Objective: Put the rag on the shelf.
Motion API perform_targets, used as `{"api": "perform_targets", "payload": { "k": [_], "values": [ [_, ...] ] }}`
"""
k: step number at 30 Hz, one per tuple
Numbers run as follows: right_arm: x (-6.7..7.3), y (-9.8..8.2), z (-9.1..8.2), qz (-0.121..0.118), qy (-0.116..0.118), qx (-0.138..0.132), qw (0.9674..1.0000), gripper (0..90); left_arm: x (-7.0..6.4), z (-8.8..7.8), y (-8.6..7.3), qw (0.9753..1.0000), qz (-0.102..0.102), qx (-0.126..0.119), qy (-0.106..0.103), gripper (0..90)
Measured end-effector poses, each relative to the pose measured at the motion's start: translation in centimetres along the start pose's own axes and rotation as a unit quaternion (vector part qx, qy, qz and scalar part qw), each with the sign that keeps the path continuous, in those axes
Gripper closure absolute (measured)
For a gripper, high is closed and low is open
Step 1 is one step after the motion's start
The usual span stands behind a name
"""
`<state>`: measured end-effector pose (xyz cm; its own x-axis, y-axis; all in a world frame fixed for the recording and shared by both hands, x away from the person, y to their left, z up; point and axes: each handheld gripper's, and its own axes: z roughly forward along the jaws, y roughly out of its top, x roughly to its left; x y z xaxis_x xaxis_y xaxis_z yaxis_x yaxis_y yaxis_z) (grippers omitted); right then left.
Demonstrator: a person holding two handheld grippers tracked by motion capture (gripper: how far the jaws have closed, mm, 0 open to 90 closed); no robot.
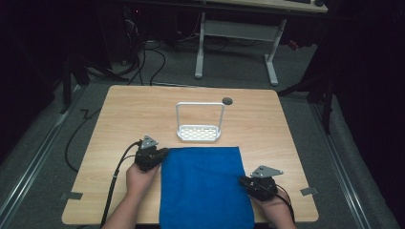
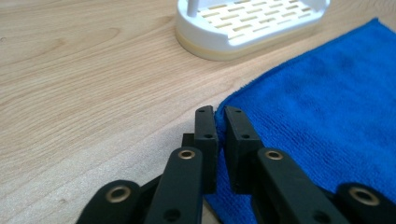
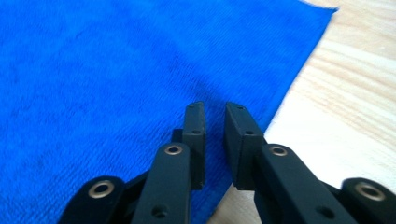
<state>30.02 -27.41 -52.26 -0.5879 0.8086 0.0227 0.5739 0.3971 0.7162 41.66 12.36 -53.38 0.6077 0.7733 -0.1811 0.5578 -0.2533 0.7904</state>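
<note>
Both grippers [image 1: 160, 156] [image 1: 243, 181] at blue cloth's [image 1: 205, 186] side edges, jaws nearly closed

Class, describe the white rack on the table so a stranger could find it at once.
On the wooden table, look just beyond the far edge of the blue cloth. The rack stands there: a white slotted oval base with a tall hoop handle, the only white thing on the table.

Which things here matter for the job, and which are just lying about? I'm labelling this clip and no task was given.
Likely in play: blue cloth, with the left gripper at its far left corner and the right gripper at its right edge.

Likely lying about: white rack beyond the cloth; dark round spot on the table.
</note>
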Motion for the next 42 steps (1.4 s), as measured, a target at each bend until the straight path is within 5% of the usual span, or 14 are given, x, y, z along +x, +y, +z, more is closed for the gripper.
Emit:
{"api": "perform_targets", "payload": {
  "k": [5, 13, 17, 25, 32, 34, 42],
  "values": [
    [-0.4, 0.3, -0.5, 0.035, -0.025, -0.047, 0.9980, 66.4, 0.2, 0.1, 0.0, 1.0000, -0.005, 0.002, 0.003, 86.0],
    [-2.2, 2.6, 1.8, 0.078, -0.055, -0.059, 0.9937, 60.7, 0.1, 0.3, 0.1, 0.9999, -0.002, 0.010, -0.009, 85.0],
    [-3.6, 4.7, 3.7, 0.078, -0.082, -0.044, 0.9926, 58.7, 0.0, 0.4, 0.1, 0.9998, 0.006, 0.019, -0.008, 85.0],
    [-5.3, 6.5, 6.7, 0.088, -0.091, -0.017, 0.9919, 55.6, 0.1, 0.4, 0.2, 0.9997, -0.001, 0.020, -0.012, 84.1],
    [-5.9, 6.4, 7.2, 0.095, -0.086, -0.011, 0.9917, 54.7, 0.2, 0.4, 0.2, 0.9998, -0.004, 0.019, -0.010, 83.5],
    [-5.9, 6.4, 7.4, 0.081, -0.086, -0.012, 0.9929, 55.2, 0.2, 0.4, 0.2, 0.9998, -0.006, 0.018, -0.010, 83.1],
    [-5.1, 6.5, 7.5, 0.061, -0.088, -0.009, 0.9942, 69.7, 0.3, 0.5, 0.2, 0.9997, -0.012, 0.019, -0.006, 79.0]
  ]
}}
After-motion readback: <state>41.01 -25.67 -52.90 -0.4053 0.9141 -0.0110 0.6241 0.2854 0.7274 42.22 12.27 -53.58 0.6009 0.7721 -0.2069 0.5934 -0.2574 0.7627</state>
